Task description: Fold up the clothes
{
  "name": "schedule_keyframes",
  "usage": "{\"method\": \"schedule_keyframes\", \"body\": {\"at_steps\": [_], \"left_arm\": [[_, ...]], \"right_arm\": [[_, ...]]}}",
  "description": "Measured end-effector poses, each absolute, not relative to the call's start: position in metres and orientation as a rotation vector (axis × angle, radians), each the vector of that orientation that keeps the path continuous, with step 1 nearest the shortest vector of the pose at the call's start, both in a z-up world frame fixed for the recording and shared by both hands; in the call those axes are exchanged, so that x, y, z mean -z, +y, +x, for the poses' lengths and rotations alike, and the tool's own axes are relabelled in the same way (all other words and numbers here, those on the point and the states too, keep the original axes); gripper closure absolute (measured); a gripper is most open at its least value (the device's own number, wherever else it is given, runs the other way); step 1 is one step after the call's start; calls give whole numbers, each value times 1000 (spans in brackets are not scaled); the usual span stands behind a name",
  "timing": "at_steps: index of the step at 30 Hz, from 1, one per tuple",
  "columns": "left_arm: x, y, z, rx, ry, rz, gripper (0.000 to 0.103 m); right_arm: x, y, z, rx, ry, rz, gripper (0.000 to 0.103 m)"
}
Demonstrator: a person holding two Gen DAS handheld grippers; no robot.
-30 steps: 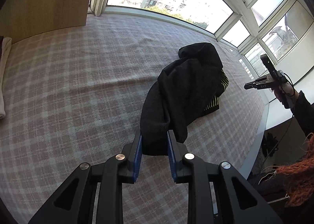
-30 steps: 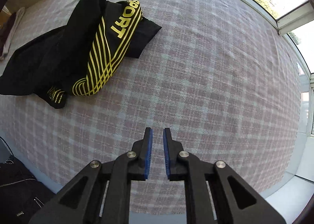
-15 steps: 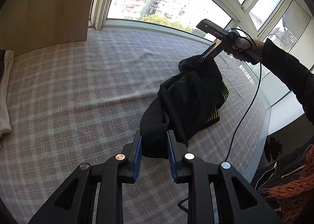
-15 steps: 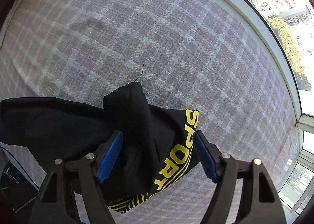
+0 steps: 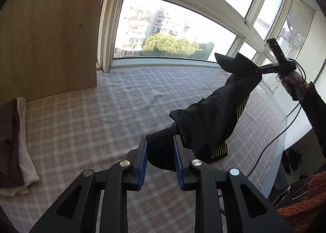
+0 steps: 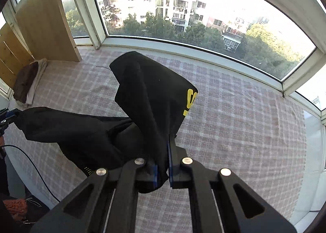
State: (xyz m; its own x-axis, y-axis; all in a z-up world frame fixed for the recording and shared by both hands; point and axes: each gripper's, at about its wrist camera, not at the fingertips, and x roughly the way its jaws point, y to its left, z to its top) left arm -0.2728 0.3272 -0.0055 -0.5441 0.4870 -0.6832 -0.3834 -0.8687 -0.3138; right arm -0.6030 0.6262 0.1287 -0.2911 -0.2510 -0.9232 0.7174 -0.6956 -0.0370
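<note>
Hanging over the plaid bed (image 5: 85, 122), a black garment (image 5: 205, 122) stretches between both grippers.
Left gripper (image 5: 160, 151) clamps its low end, right gripper (image 6: 163, 163) its raised end; only the right view shows yellow lettering (image 6: 190, 101).

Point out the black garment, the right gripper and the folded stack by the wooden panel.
black garment (image 6: 150, 94): right wrist view, on its raised fold.
right gripper (image 6: 163, 163): right wrist view, between its fingertips, shut on the cloth.
folded stack (image 5: 12, 137): left wrist view, on the brown top layer.
</note>
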Motion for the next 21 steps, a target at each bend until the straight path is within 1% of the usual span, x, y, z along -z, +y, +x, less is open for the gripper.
{"method": "schedule_keyframes", "body": {"at_steps": [2,3,6,7,8,11,13,14,15,18,21], "left_arm": [[12,335,-264,-2310,-198,-1133,80],[20,341,-259,-2265,-205,-1159,80],[57,367,-245,-2141,-182,-1273,80],[70,374,-241,-2099,-178,-1316,80],[81,379,-237,-2068,-181,-1349,80],[102,383,-226,-2029,-191,-1415,80],[104,379,-224,-2033,-198,-1422,80],[103,375,-225,-2039,-207,-1418,80],[102,371,-226,-2049,-217,-1413,80],[98,363,-226,-2070,-250,-1394,80],[95,360,-227,-2087,-262,-1377,80]], "right_arm": [[-102,676,-587,2018,605,1517,96],[-73,695,-579,1981,616,1625,96],[2,751,-542,1794,655,1938,96],[13,756,-532,1762,676,1975,96],[11,756,-528,1768,685,1965,96],[0,754,-518,1792,721,1922,89],[-27,737,-525,1841,781,1814,75],[-40,727,-528,1861,801,1760,62],[-52,717,-532,1881,812,1706,53],[-77,663,-528,1865,785,1561,52],[-64,600,-509,1756,774,1472,52]]}}
